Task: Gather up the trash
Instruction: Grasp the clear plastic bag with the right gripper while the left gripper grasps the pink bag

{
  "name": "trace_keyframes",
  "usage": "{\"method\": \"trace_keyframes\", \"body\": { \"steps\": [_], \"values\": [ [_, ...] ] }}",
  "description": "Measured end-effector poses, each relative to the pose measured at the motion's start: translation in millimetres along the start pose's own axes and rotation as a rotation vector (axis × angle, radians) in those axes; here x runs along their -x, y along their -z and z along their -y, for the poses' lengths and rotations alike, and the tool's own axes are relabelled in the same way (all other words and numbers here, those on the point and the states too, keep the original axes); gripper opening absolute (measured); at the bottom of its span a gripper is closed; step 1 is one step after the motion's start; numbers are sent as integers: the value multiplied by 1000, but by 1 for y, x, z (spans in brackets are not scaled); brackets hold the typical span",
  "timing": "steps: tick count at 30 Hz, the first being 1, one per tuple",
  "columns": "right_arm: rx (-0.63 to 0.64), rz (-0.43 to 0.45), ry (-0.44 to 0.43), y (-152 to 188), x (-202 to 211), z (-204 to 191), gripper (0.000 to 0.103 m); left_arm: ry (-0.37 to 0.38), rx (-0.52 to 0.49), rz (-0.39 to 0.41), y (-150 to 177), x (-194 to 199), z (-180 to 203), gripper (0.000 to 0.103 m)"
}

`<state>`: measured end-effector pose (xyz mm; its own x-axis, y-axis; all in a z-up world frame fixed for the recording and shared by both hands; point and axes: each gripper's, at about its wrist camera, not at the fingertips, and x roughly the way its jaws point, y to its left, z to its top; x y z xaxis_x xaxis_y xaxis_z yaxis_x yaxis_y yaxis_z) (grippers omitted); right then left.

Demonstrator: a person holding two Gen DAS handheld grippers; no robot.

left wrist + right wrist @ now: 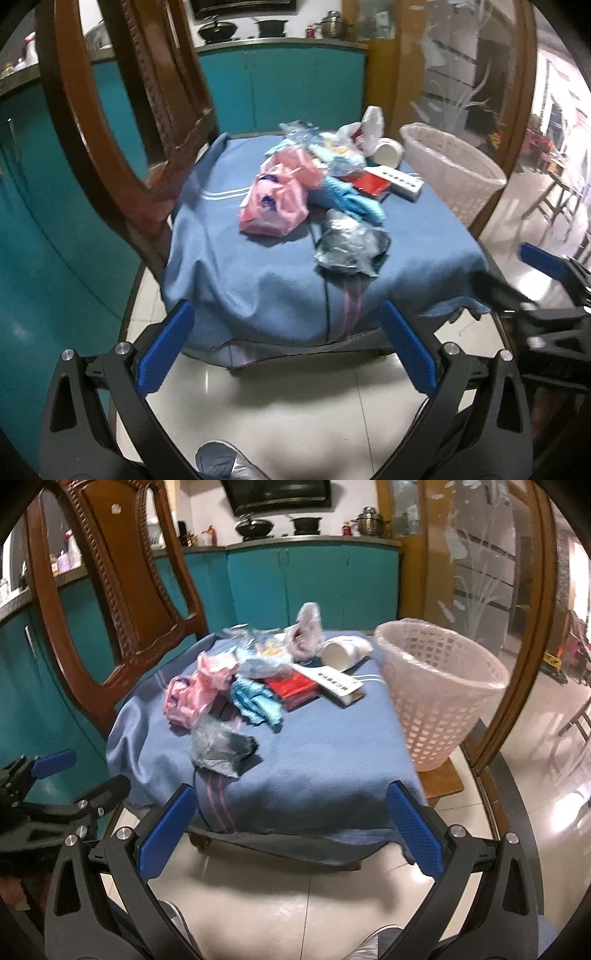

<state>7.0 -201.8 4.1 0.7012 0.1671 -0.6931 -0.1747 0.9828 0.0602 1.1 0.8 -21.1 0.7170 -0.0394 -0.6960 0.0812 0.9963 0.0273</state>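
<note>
Right wrist view: blue cloth (314,753) covers the seat, teal cabinets (314,587) behind; both grippers (290,830) (286,347) gape wide, empty.

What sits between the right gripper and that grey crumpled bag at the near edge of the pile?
Nothing visible does. The right gripper is open and short of the blue cloth; only bare cloth lies before the grey bag. The basket stands off to the right.
</note>
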Motion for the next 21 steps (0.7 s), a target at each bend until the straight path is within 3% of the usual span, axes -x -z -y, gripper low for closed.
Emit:
{"method": "trace_keyframes", "body": {
  "steps": [5,8,11,19,21],
  "values": [
    [43,48,-17,-13,-17,-15,101,-14,122,112,1,7,-27,99],
    [38,30,-20,-23,-42,-21,101,-20,141,93,0,3,-39,99],
    [66,-1,-22,-27,-67,-34,101,34,223,56,-2,1,-57,99],
    [120,-36,24,-29,-131,-62,97,-41,155,86,-14,16,-63,100],
    [111,-62,9,-26,-139,-62,84,-37,130,71,-13,13,-59,100]
  ]
}}
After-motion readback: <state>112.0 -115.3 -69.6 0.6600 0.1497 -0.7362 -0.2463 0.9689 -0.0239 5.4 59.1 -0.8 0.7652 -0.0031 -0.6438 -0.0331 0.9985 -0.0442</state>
